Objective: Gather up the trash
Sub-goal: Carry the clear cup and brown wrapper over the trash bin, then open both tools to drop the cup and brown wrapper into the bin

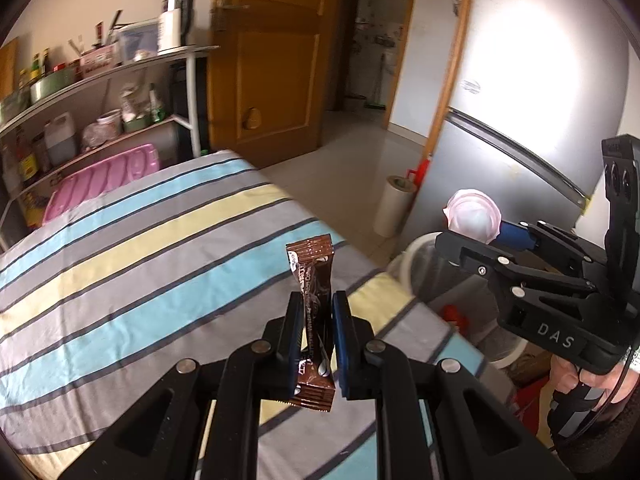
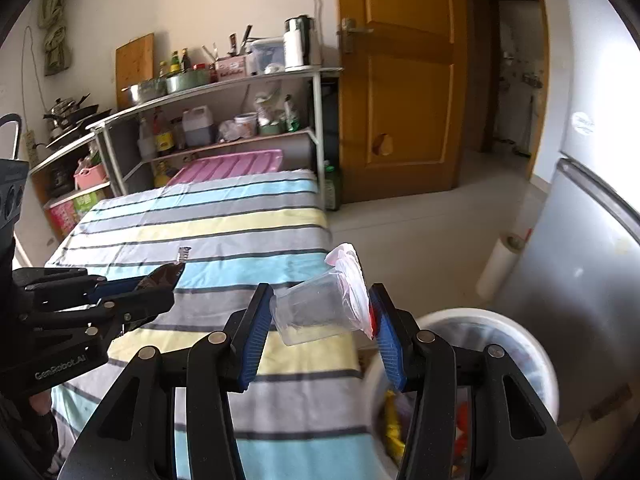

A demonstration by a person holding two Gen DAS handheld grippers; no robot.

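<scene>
My left gripper point(image 1: 317, 304) is shut on a brown snack wrapper point(image 1: 313, 280), held upright above the striped table; the same gripper point(image 2: 160, 280) and wrapper point(image 2: 162, 276) show at the left of the right wrist view. My right gripper point(image 2: 320, 304) is shut on a clear plastic cup point(image 2: 316, 312) with a peeled pink-white lid, held sideways beside the table's right edge, next to the rim of a white trash bin point(image 2: 480, 316). In the left wrist view the right gripper point(image 1: 472, 240) holds the cup point(image 1: 474, 216) over the bin point(image 1: 416, 256).
The table wears a blue, grey and yellow striped cloth point(image 1: 140, 240). Metal shelves point(image 2: 224, 84) with bottles, pots and a pink tray stand behind it. A grey fridge point(image 2: 592, 248) is at the right, a paper roll point(image 2: 500, 264) beside it, and an orange door point(image 2: 400, 92) behind.
</scene>
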